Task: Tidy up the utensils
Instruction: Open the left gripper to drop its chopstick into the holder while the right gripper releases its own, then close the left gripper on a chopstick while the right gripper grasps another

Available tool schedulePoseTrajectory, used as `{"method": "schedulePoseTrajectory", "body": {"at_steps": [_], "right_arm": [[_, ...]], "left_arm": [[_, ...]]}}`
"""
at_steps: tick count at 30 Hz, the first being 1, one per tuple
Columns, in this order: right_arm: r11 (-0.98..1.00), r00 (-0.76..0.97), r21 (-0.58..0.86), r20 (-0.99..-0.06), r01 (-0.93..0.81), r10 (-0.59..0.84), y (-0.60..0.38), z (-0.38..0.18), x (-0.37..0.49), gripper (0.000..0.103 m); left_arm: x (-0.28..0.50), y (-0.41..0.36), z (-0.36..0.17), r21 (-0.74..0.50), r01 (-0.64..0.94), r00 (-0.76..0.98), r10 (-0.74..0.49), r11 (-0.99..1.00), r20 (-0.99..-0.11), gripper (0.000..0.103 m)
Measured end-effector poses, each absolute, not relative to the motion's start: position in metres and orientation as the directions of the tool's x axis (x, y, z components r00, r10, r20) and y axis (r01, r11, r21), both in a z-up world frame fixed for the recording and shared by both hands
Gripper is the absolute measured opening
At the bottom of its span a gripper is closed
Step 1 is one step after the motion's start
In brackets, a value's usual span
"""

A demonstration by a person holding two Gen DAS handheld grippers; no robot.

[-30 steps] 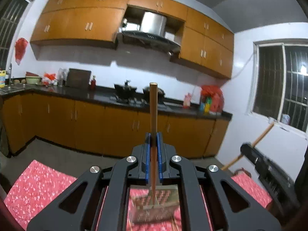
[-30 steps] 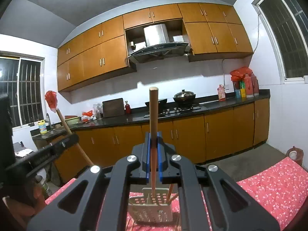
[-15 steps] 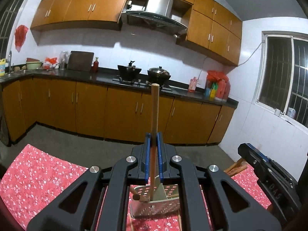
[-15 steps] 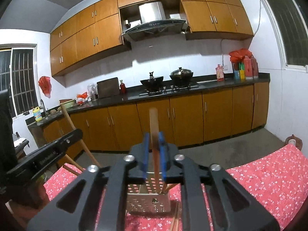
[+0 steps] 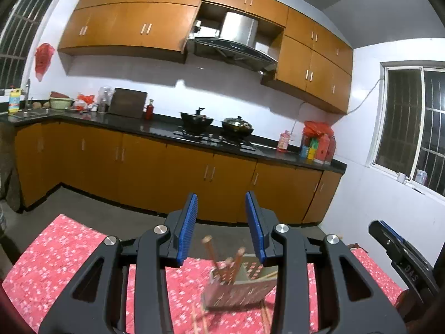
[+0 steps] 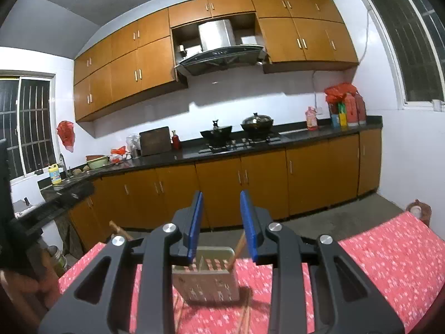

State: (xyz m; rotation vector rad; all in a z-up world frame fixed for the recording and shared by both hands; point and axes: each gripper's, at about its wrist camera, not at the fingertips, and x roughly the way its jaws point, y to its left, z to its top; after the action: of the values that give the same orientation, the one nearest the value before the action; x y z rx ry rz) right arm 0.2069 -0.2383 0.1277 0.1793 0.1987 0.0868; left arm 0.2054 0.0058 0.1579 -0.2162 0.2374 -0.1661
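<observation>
A perforated metal utensil holder [image 5: 239,289] stands on the red floral tablecloth [image 5: 61,261]. Several wooden chopsticks [image 5: 210,250] stick out of it. My left gripper [image 5: 221,229] is open and empty, above and just behind the holder. In the right wrist view the same holder [image 6: 208,278] sits below my right gripper [image 6: 222,222], which is open and empty; a wooden stick [image 6: 239,246] leans in the holder. More chopsticks [image 5: 198,320] lie on the cloth by the holder's base. The right gripper [image 5: 400,258] also shows at the right edge of the left wrist view.
The table's far edge drops to a grey floor [image 6: 347,217]. Orange cabinets and a black counter [image 5: 155,130] with a stove and two pots [image 5: 217,122] run along the back wall. Windows are on both sides.
Both grippers held a wooden chopstick upright over the holder, lowered it, then opened. The chopsticks now stand in the holder and both grippers are empty.
</observation>
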Motion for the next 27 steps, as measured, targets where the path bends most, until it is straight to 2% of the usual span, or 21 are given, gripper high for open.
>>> {"method": "schedulePoseTrajectory", "body": {"at_steps": [4,6,10,14,21,23,24,27], "right_arm": [[0.982,0.952,0.19,-0.296,-0.019,0.076,-0.253,0.089,0.198,0.03],[0.979,0.917,0.202,-0.392,0.005,0.076,-0.259,0.058,0.201,0.03],[0.973,0.813,0.229,-0.573,0.03,0.109,-0.261,-0.004,0.21,0.03],[0.97,0.699,0.243,-0.696,0.013,0.165,-0.249,-0.057,0.212,0.03],[0.979,0.622,0.204,-0.763,-0.021,0.173,-0.222,-0.095,0.217,0.029],[0.989,0.627,0.146,-0.769,-0.015,0.123,-0.219,-0.098,0.217,0.013],[0.992,0.626,0.128,-0.772,-0.01,0.106,-0.218,-0.098,0.218,0.009],[0.99,0.632,0.135,-0.771,0.045,0.076,-0.229,-0.096,0.218,0.008]], "left_arm": [[0.181,0.023,0.136,-0.213,0.09,0.957,-0.143,0.973,-0.253,0.036],[0.177,0.027,0.118,-0.199,0.074,0.945,-0.132,0.977,-0.299,0.036],[0.18,0.027,0.057,-0.147,0.053,0.875,-0.117,0.988,-0.471,0.036],[0.181,0.024,0.012,-0.139,0.06,0.803,-0.131,0.988,-0.581,0.036],[0.168,0.01,-0.031,-0.133,0.119,0.732,-0.178,0.984,-0.657,0.036],[0.168,0.005,-0.039,-0.137,0.132,0.718,-0.189,0.982,-0.67,0.036],[0.167,0.003,-0.042,-0.14,0.137,0.71,-0.196,0.981,-0.676,0.036],[0.166,-0.005,-0.051,-0.152,0.151,0.685,-0.214,0.977,-0.696,0.036]]}}
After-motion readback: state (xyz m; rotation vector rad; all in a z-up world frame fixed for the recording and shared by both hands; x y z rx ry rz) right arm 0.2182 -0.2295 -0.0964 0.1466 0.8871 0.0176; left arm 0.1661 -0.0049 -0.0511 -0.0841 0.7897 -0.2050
